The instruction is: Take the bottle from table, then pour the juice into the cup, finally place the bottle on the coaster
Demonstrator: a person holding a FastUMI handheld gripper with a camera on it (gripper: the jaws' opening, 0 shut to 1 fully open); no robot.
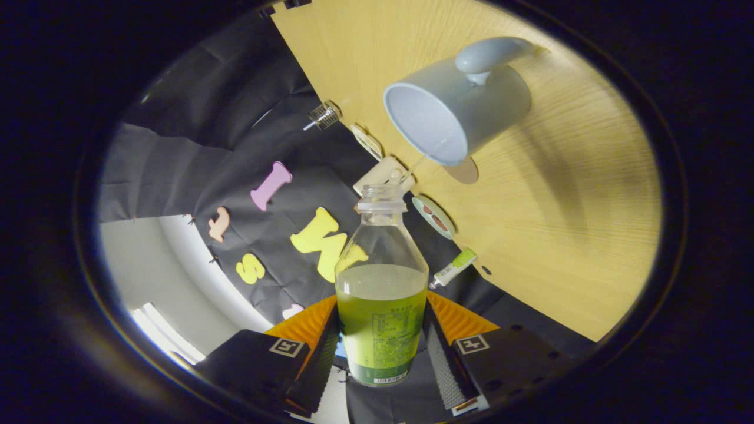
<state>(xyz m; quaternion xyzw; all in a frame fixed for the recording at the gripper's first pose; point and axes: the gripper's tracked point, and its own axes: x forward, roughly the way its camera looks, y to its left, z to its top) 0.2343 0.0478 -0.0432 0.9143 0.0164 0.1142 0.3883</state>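
Now mid-pour: tool [382,347] clamps bottle [381,306] btwn both fingers, bottle tipped w/ open mouth just short of cup [456,106] on bench [565,235]. Next, prob. tip further, keep stream inside rim.

Booth dim overall; brightest patch = white wall [153,277] at 8 o'clock w/ glare strip. Table [565,235] evenly lit, soft cup [456,97] shadow twd 4 o'clock. Heavy fisheye bend + blur at rim; centre sharp. Slight sheen on bottle [381,294] glass betw gripper [382,347] fingers.
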